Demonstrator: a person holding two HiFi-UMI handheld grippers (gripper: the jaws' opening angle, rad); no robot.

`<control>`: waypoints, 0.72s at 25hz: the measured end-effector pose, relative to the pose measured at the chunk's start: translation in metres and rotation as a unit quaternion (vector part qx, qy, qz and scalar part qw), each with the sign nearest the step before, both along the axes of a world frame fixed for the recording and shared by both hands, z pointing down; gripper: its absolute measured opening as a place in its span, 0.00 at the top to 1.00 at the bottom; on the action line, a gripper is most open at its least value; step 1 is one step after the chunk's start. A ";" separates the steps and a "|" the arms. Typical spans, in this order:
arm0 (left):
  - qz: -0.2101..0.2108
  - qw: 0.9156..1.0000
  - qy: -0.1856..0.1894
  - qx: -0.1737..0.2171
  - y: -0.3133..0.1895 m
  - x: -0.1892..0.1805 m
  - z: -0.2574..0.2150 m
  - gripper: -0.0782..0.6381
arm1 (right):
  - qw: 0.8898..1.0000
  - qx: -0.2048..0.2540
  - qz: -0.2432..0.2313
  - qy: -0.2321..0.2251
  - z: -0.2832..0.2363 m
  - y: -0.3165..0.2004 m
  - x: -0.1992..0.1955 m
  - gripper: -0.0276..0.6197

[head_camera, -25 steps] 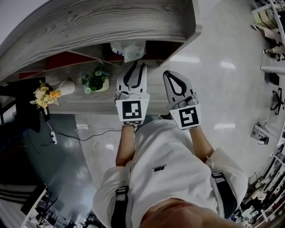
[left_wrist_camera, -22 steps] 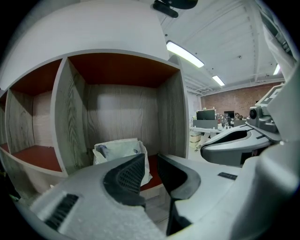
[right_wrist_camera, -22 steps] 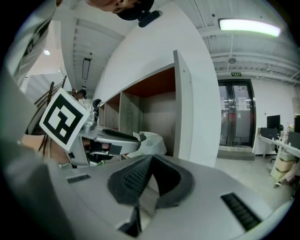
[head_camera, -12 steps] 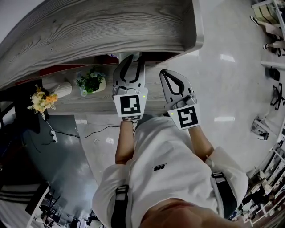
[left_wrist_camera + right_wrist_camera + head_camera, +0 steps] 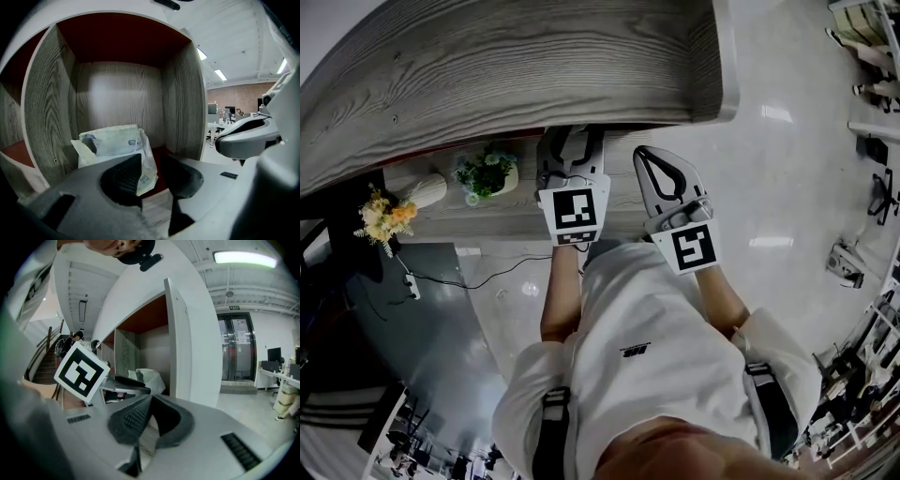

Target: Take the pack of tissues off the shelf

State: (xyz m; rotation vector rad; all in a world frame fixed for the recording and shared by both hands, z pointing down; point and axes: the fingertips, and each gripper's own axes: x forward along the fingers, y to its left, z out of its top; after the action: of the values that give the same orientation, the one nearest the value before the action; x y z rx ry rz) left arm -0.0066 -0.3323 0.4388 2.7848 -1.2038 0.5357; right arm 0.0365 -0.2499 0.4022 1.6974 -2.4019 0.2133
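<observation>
The pack of tissues (image 5: 115, 144), a crumpled white plastic wrap with blue print, stands in a wooden cubby with a red ceiling. My left gripper (image 5: 152, 163) is open just in front of it, and the pack's lower right corner hangs between the fingers (image 5: 121, 180) without being pinched. From the head view the left gripper (image 5: 572, 145) reaches under the shelf's top board (image 5: 516, 66), which hides its tips and the pack. My right gripper (image 5: 645, 157) is shut on nothing, outside the cubby to the right. The right gripper view shows its jaws (image 5: 149, 401) closed, with the pack (image 5: 150, 375) beyond.
On the lower ledge (image 5: 487, 223) to the left stand a potted plant (image 5: 490, 172) and a vase of flowers (image 5: 389, 208). A cable and power strip (image 5: 412, 286) lie on the glossy floor. The cubby's side walls (image 5: 183, 98) close in on both sides of the pack.
My left gripper has pushed forward into the cubby, so its tips and the pack are now hidden under the top board in the head view. The right gripper has barely moved.
</observation>
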 end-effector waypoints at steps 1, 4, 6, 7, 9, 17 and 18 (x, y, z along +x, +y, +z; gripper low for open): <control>0.000 1.000 -0.001 -0.002 0.000 0.000 0.001 0.71 | 1.000 0.000 0.000 0.001 0.000 0.000 0.000 0.92; 0.000 1.000 -0.001 -0.004 -0.001 0.000 0.003 0.74 | 1.000 -0.001 0.000 0.003 0.001 -0.001 0.000 0.92; 0.002 1.000 -0.001 -0.006 0.000 0.000 0.004 0.76 | 1.000 0.000 0.000 0.004 0.001 -0.002 0.000 0.92; 0.004 1.000 -0.002 -0.006 0.001 0.001 0.004 0.77 | 1.000 0.001 0.000 0.004 0.000 -0.002 0.000 0.92; 0.009 1.000 -0.003 -0.008 0.004 0.003 0.005 0.79 | 1.000 0.003 0.001 0.004 -0.001 -0.001 0.000 0.92; 0.026 1.000 -0.006 -0.008 0.016 0.002 0.003 0.83 | 1.000 0.010 0.010 0.006 -0.004 0.004 -0.002 0.92; 0.027 1.000 -0.006 -0.007 0.018 0.001 0.002 0.84 | 1.000 0.012 0.011 0.006 -0.005 0.005 -0.002 0.92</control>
State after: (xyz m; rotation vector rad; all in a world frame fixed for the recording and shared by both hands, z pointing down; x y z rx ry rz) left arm -0.0052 -0.3145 0.4404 2.8131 -1.1261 0.5626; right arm 0.0344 -0.2450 0.3968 1.7299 -2.3876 0.1781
